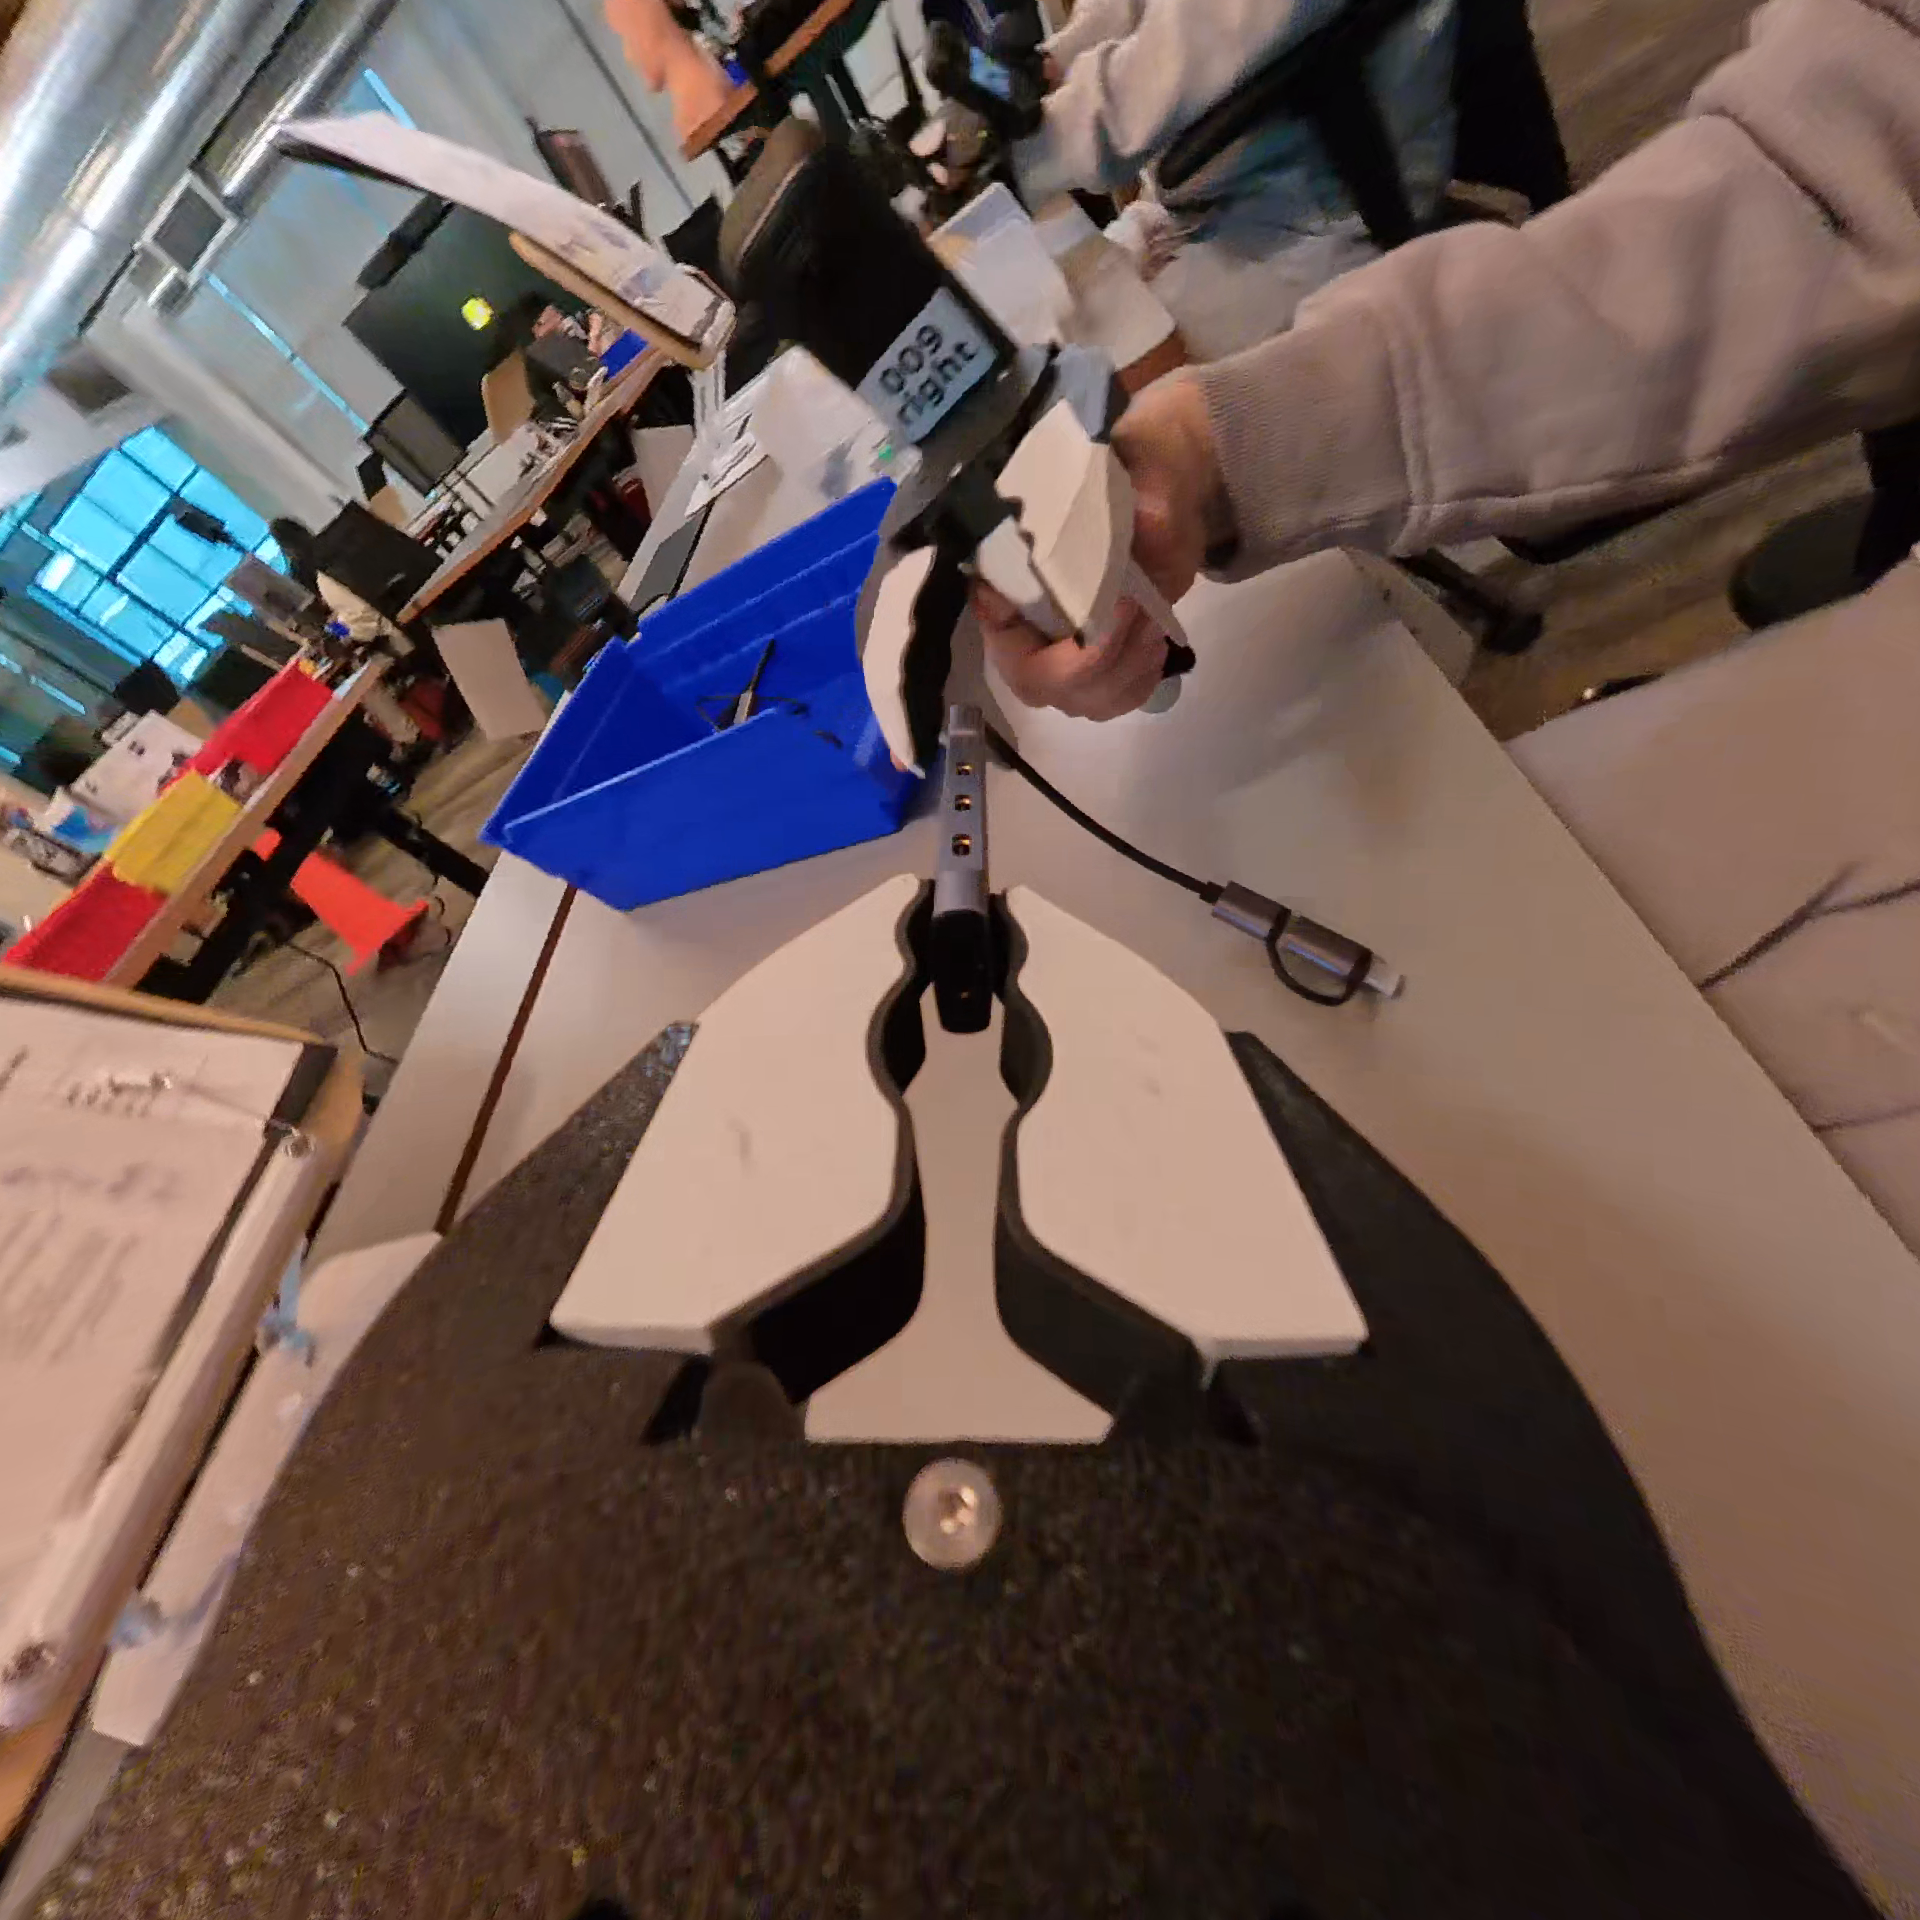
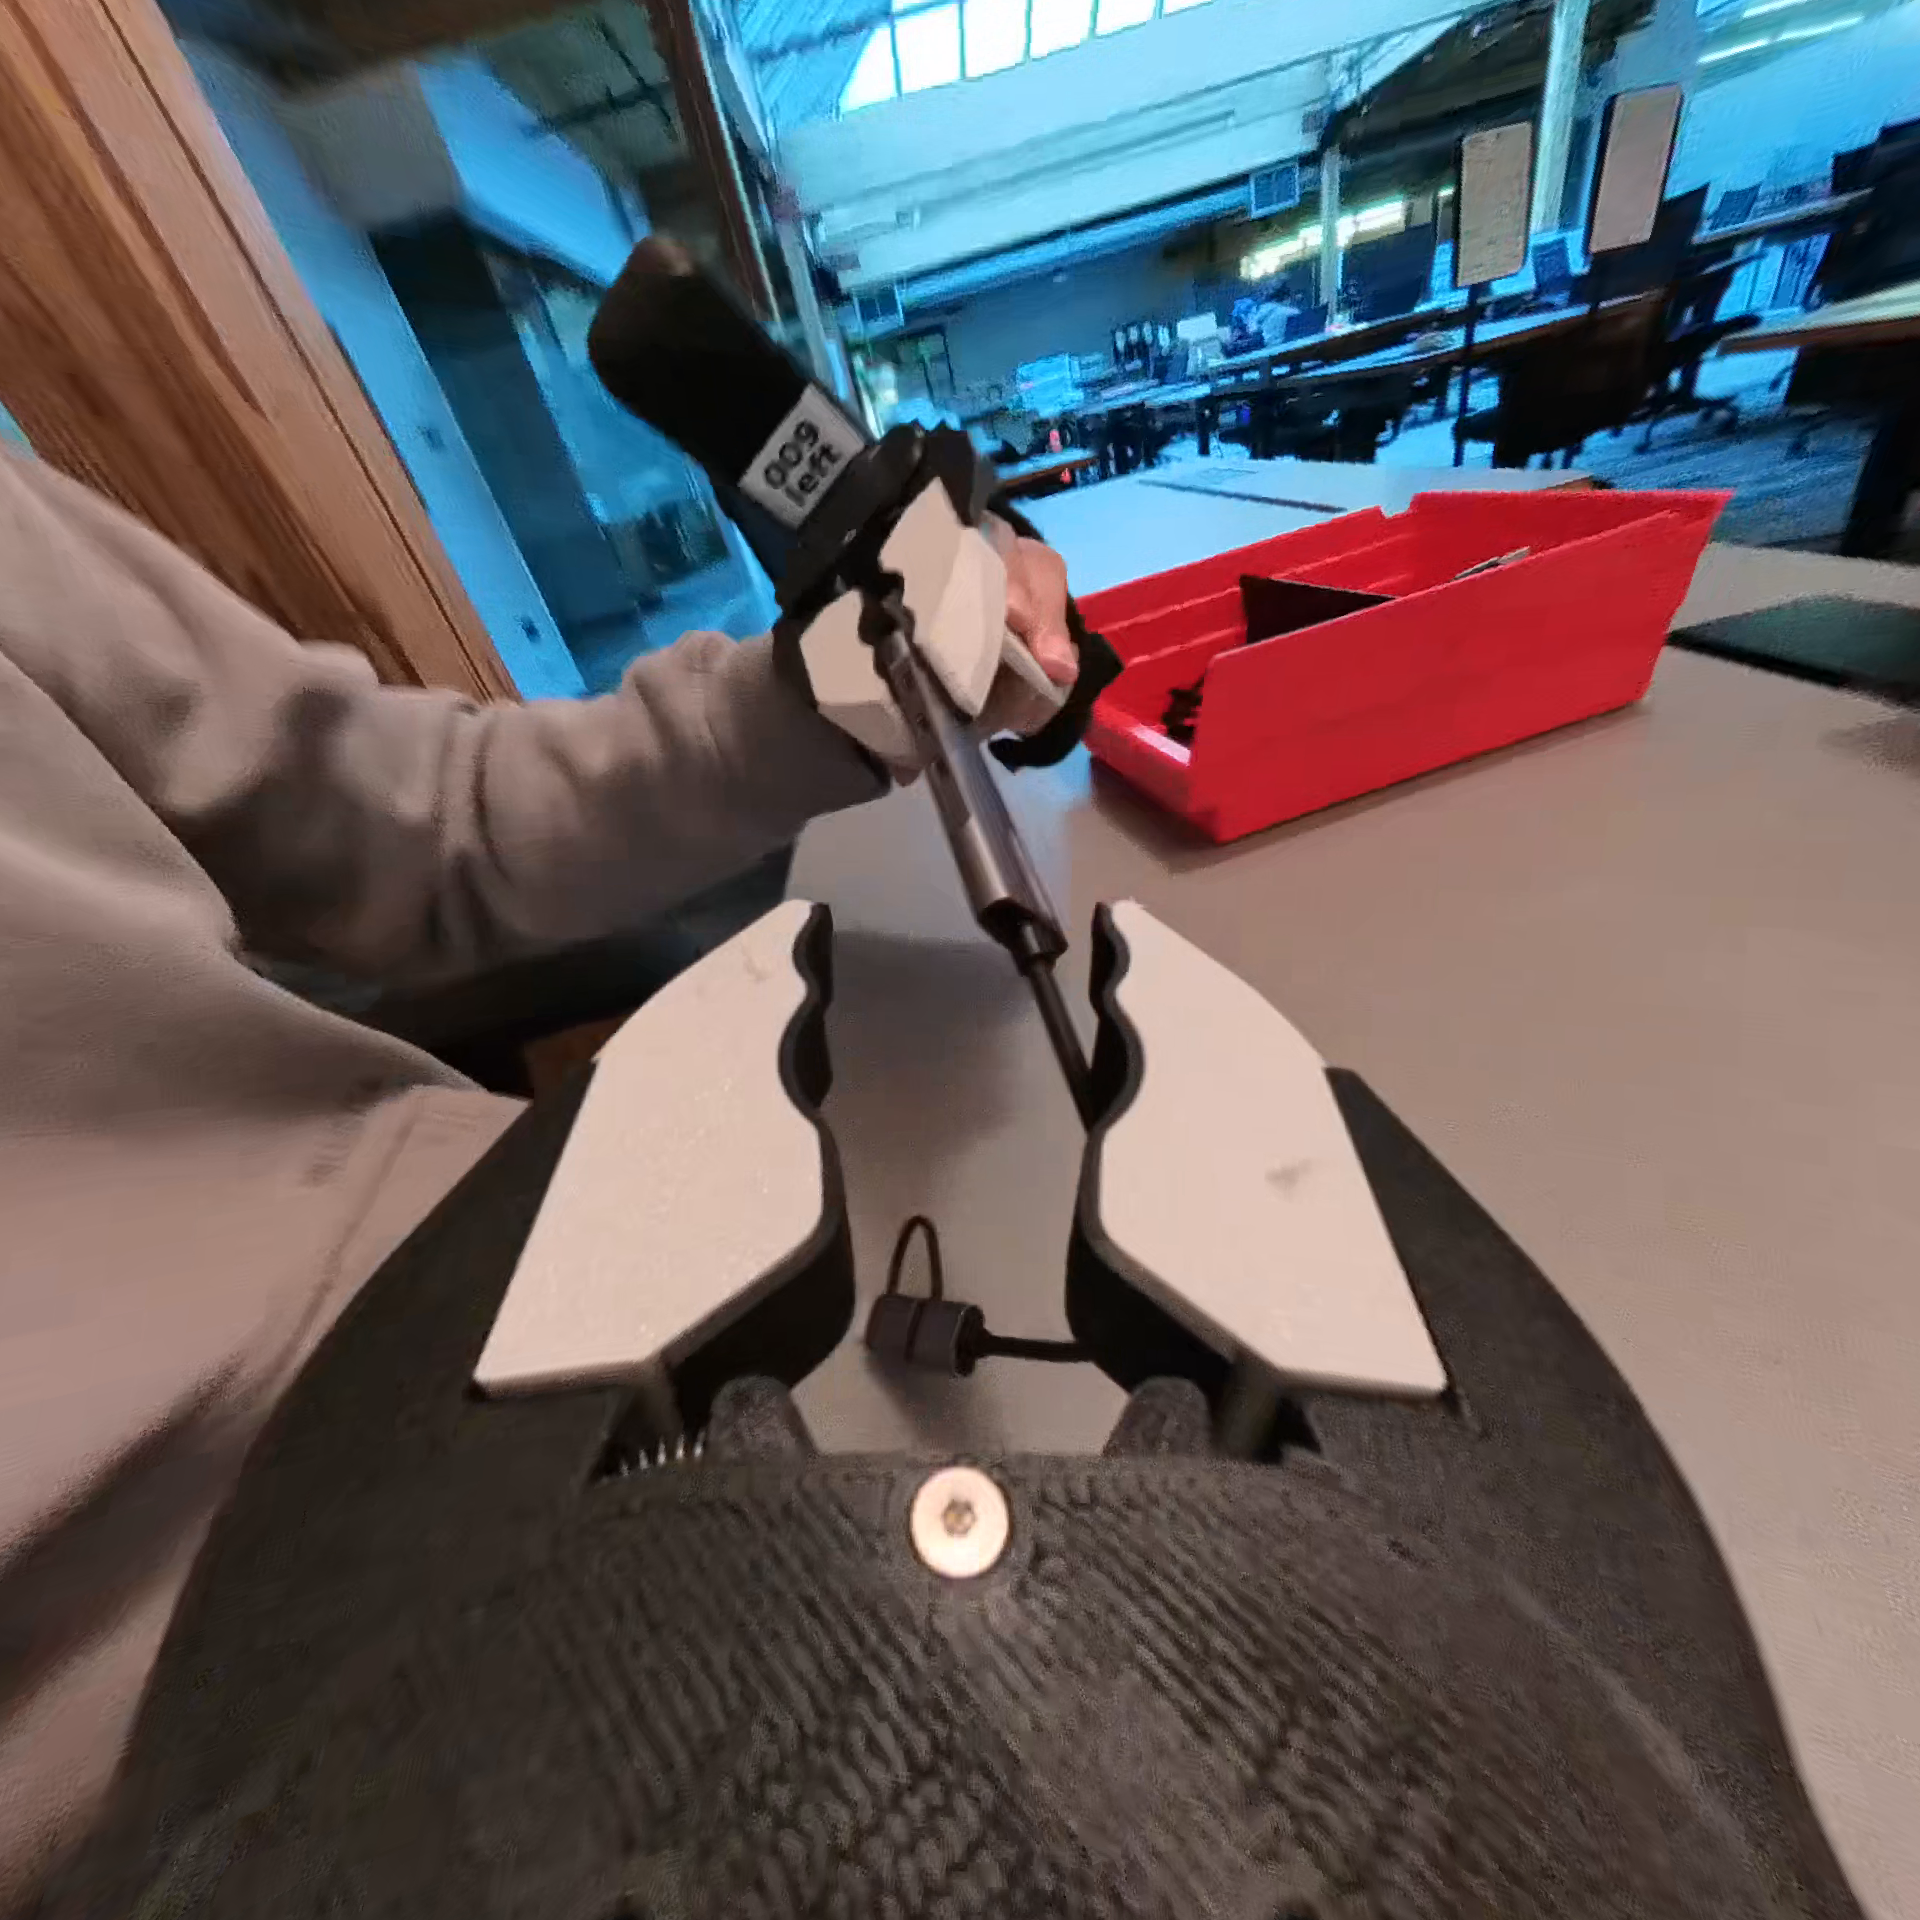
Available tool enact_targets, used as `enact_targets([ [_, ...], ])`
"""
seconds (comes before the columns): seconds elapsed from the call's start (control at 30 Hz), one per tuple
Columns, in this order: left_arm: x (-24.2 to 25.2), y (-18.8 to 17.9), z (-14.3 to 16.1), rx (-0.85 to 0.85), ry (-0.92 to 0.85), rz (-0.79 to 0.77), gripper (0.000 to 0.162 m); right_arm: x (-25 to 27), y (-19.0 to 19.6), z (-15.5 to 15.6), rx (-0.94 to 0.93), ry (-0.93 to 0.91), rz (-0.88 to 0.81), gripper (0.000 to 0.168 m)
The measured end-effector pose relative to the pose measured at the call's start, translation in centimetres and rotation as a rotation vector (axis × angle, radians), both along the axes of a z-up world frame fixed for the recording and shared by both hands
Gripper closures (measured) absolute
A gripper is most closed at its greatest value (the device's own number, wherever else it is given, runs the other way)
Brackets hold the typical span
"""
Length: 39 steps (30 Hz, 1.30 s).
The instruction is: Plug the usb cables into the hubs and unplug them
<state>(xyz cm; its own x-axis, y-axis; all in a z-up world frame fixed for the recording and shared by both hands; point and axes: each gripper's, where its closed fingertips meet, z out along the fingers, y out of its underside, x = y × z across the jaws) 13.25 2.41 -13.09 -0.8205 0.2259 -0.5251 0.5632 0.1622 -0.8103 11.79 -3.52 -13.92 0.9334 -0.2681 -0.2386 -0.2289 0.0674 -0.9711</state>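
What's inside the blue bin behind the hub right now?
In the blue bin, thin black cable loops and one slim dark stick-like piece show near its front wall. That wall and the right gripper hide the rest; I cannot tell what lies deeper.

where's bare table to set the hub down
Bare table lies in front of the red bin, right of the right gripper. It's crowded around the hub: blue bin on one side, cable plug on the other.

Grey hub (image 1: 961, 831), blue bin (image 1: 727, 769), red bin (image 2: 1392, 665), white-and-black tools.
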Motion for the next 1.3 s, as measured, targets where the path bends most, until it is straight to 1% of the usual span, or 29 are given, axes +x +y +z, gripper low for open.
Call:
enact_targets([
  [0.07,-0.4,-0.6,0.1,0.014,-0.055,-0.023,0.153,0.5,0.0,-0.1,0.086,0.121,0.013,0.129],
  [0.1,-0.6,-0.9,0.1,0.024,-0.073,-0.034,0.153,0.7,0.1,0.0,0.133,0.181,0.034,0.129],
  [0.13,-0.7,-1.2,0.1,0.030,-0.087,-0.038,0.153,0.9,0.2,-0.1,0.174,0.245,0.050,0.133],
  [0.2,-0.8,-1.5,-0.1,0.043,-0.106,-0.042,0.153,0.7,0.5,-0.4,0.252,0.370,0.122,0.133],
  [0.23,-0.8,-1.6,-0.2,0.042,-0.106,-0.043,0.153,0.4,0.6,-0.5,0.290,0.427,0.164,0.138],
  [0.27,-0.8,-1.7,-0.4,0.041,-0.100,-0.044,0.153,0.4,0.7,-0.6,0.317,0.484,0.195,0.140],
  [0.3,-0.6,-1.6,-0.6,0.043,-0.097,-0.040,0.153,0.3,0.7,-0.7,0.342,0.519,0.220,0.143],
  [0.37,-0.4,-1.5,-1.0,0.042,-0.081,-0.032,0.153,0.4,0.8,-1.1,0.362,0.573,0.236,0.144],
  [0.43,0.0,-1.5,-1.5,0.033,-0.066,-0.008,0.153,0.7,0.9,-1.4,0.354,0.575,0.233,0.144],
  [0.5,0.7,-1.4,-1.6,0.003,-0.003,0.050,0.151,1.1,0.8,-1.5,0.366,0.583,0.219,0.144],
  [0.53,1.2,-1.4,-1.5,-0.022,0.047,0.090,0.149,1.3,0.6,-1.1,0.395,0.565,0.213,0.144],
  [0.6,2.4,-0.9,-1.2,-0.077,0.172,0.177,0.125,2.3,-0.3,-0.2,0.447,0.496,0.142,0.143],
  [0.63,3.0,-0.6,-1.1,-0.110,0.269,0.227,0.118,2.9,-0.8,0.0,0.434,0.450,0.070,0.143],
  [0.67,3.5,-0.4,-0.9,-0.146,0.390,0.274,0.113,3.6,-1.4,0.0,0.389,0.364,-0.018,0.143],
  [0.7,4.0,-0.3,-0.9,-0.177,0.528,0.324,0.112,4.1,-1.9,0.0,0.329,0.259,-0.110,0.143],
  [0.77,5.0,-0.4,-1.7,-0.206,0.840,0.429,0.107,4.7,-2.6,0.1,0.214,0.054,-0.268,0.143],
  [0.8,5.3,-0.6,-2.1,-0.215,1.000,0.465,0.106,5.0,-2.7,0.2,0.157,-0.050,-0.344,0.144],
  [0.83,5.2,-1.1,-2.2,-0.230,1.145,0.457,0.103,5.3,-2.7,0.2,0.091,-0.158,-0.422,0.144],
  [0.87,4.9,-1.5,-2.0,-0.253,1.275,0.426,0.104,5.5,-2.6,0.0,0.021,-0.253,-0.495,0.144],
  [0.9,4.9,-2.0,-1.9,-0.278,1.383,0.400,0.108,5.4,-2.1,-0.3,-0.045,-0.343,-0.529,0.144],
  [0.93,4.9,-2.5,-1.6,-0.306,1.453,0.369,0.112,5.3,-1.4,-0.7,-0.101,-0.425,-0.550,0.144],
  [1.0,5.2,-3.3,-2.1,-0.310,1.525,0.372,0.129,5.5,-0.9,-1.3,-0.208,-0.534,-0.634,0.144],
  [1.03,5.4,-3.7,-2.5,-0.308,1.537,0.382,0.130,5.5,-0.6,-1.7,-0.254,-0.566,-0.646,0.143],
  [1.1,5.3,-4.4,-2.6,-0.322,1.576,0.354,0.135,5.6,-0.1,-2.4,-0.330,-0.616,-0.658,0.143],
  [1.13,5.4,-4.7,-3.1,-0.311,1.610,0.351,0.139,5.4,0.2,-2.4,-0.338,-0.639,-0.652,0.143],
  [1.17,5.4,-4.9,-3.4,-0.306,1.641,0.343,0.146,5.4,0.3,-2.6,-0.340,-0.632,-0.652,0.143],
  [1.23,5.7,-5.1,-3.7,-0.346,1.710,0.321,0.149,5.8,0.2,-3.3,-0.357,-0.618,-0.672,0.143],
  [1.3,5.6,-5.1,-3.4,-0.388,1.762,0.267,0.154,5.9,0.1,-3.5,-0.325,-0.584,-0.676,0.144],
])
